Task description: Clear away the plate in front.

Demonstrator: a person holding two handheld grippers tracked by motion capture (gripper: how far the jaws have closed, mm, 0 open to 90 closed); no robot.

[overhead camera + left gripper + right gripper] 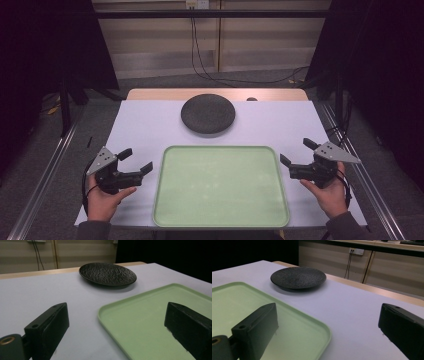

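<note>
With both the left gripper [136,160] and right gripper [297,151] wide open and empty, the rigid, probably light pale-green rectangular plastic tray [220,220] lying between them is best gripped by its raised side rims.

Dim room, evenly lit table; soft shadows, slight blur.

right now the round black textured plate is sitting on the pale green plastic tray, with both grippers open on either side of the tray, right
Not quite. The round black textured plate is not on the pale green plastic tray; it rests on the white table cover beyond the tray's far edge, apart from it, as the high view shows. The rest holds: the left gripper and right gripper are open, one on either side of the tray.
</note>
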